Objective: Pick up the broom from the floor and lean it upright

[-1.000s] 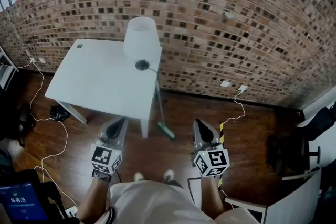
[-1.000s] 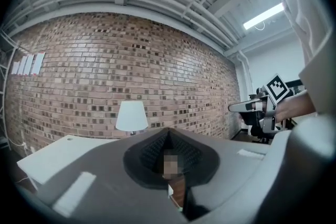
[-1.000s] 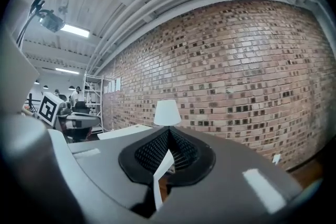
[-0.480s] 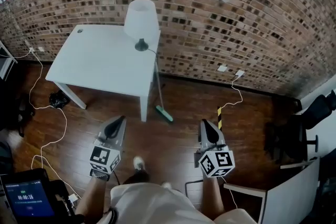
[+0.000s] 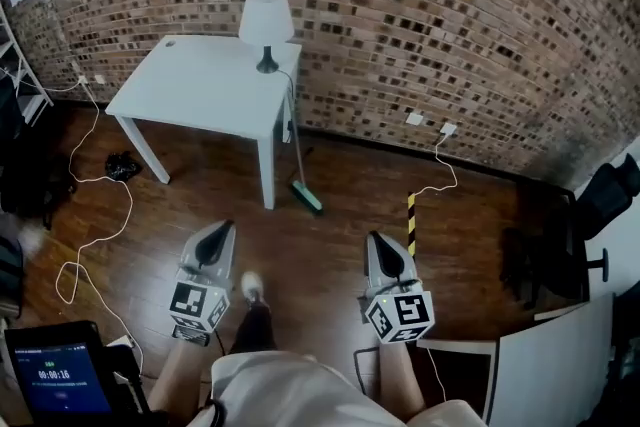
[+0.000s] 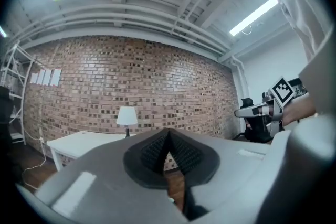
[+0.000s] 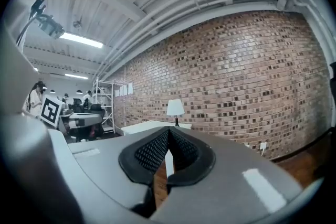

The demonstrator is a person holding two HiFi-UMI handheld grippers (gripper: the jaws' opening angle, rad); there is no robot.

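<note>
The broom [image 5: 296,155] leans upright against the right side of the white table [image 5: 200,85], its green head [image 5: 307,198] on the wood floor and its thin handle rising along the table's edge. My left gripper [image 5: 216,237] and right gripper [image 5: 381,245] are held level well back from it, side by side, both shut with nothing between their jaws. In the left gripper view the left gripper [image 6: 168,136] shows its dark pads meeting, and so does the right gripper [image 7: 169,131] in its own view. Neither gripper view shows the broom.
A white lamp [image 5: 266,20] stands on the table's far corner by the brick wall [image 5: 450,25]. White cables [image 5: 95,215] trail over the floor at left, and a yellow-black strip [image 5: 410,220] lies at right. A black chair [image 5: 545,260] and a tablet [image 5: 55,380] flank me.
I have backed away from the table: it, the lamp and the broom have shrunk and slid up the view. Both grippers stayed shut and empty; the broom stays leaning.
</note>
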